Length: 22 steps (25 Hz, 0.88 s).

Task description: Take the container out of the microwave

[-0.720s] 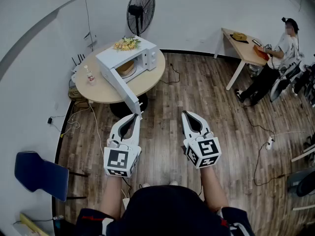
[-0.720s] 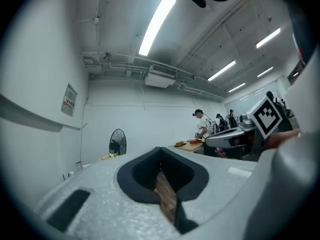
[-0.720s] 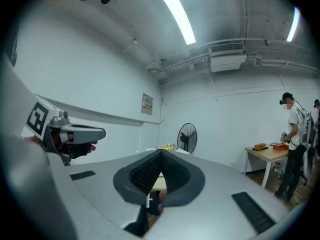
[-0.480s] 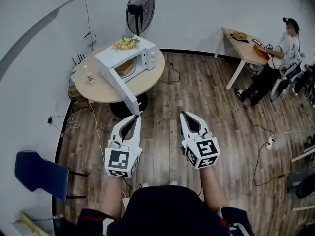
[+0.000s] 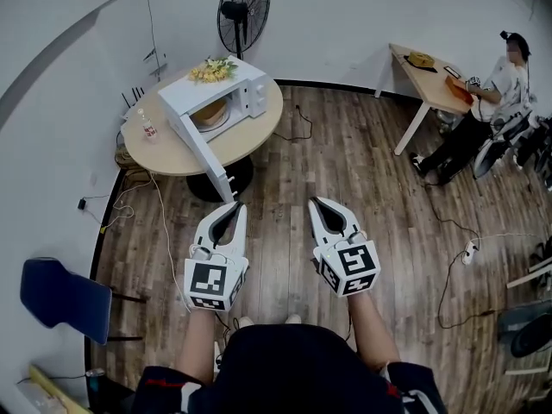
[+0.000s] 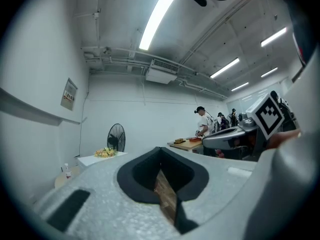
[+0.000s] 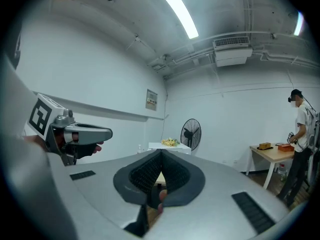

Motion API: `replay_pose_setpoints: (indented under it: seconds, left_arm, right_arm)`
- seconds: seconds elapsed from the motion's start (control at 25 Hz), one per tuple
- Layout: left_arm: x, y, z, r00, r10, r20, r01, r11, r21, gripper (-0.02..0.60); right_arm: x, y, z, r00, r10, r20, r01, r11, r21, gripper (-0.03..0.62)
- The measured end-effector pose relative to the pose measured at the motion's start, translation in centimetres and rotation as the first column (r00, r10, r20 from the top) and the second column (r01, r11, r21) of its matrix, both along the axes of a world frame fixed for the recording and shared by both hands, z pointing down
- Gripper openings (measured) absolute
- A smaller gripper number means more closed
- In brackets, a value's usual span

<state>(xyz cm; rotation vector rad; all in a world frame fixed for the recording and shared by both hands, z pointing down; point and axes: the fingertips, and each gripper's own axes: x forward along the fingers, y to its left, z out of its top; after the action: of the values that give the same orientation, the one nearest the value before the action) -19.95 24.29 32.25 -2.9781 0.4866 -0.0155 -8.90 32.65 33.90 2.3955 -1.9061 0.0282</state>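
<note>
A white microwave (image 5: 252,93) stands on a round wooden table (image 5: 250,143) at the upper left, its door (image 5: 200,149) swung wide open toward me. Inside it sits a tan round container (image 5: 211,113). Yellow flowers (image 5: 211,70) lie on top of the microwave. My left gripper (image 5: 233,207) and right gripper (image 5: 316,203) are held side by side over the wooden floor, well short of the table, both shut and empty. From the right gripper view the microwave (image 7: 169,146) is small and far beyond the closed jaws.
A small bottle (image 5: 145,127) stands at the table's left edge. A standing fan (image 5: 244,9) is behind the table. A blue chair (image 5: 60,293) is at the lower left. A desk (image 5: 431,80) with a seated person (image 5: 496,84) is at the right. Cables trail on the floor.
The head view has shifted a little, so the table and microwave sit slightly further left and up. Both grippers stay shut and side by side.
</note>
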Motion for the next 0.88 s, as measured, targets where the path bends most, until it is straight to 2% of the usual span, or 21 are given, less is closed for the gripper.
replay_pose_setpoints:
  seconds: [0.24, 0.44, 0.52, 0.88]
  left_arm:
    - [3.0, 1.4, 1.6, 1.000, -0.014, 0.009, 0.014, 1.000, -0.023, 0.012]
    - [4.6, 3.1, 2.5, 0.999, -0.029, 0.029, 0.029, 0.999, 0.023, 0.012]
    - [5.2, 3.2, 2.6, 0.999, -0.026, 0.030, 0.025, 0.999, 0.019, 0.012]
    - [8.5, -0.7, 3.5, 0.998, -0.026, 0.049, 0.025, 1.000, 0.009, 0.012]
  right_arm:
    - [2.9, 1.2, 1.1, 1.000, -0.019, 0.004, 0.019, 1.000, -0.011, 0.008]
    - [4.5, 1.8, 2.0, 0.998, -0.050, 0.031, 0.050, 0.999, 0.001, 0.008]
    - [4.7, 1.6, 2.1, 0.997, -0.069, 0.032, 0.069, 0.998, 0.004, 0.007]
    - [7.0, -3.0, 3.1, 0.995, -0.096, 0.025, 0.096, 0.995, -0.007, 0.008]
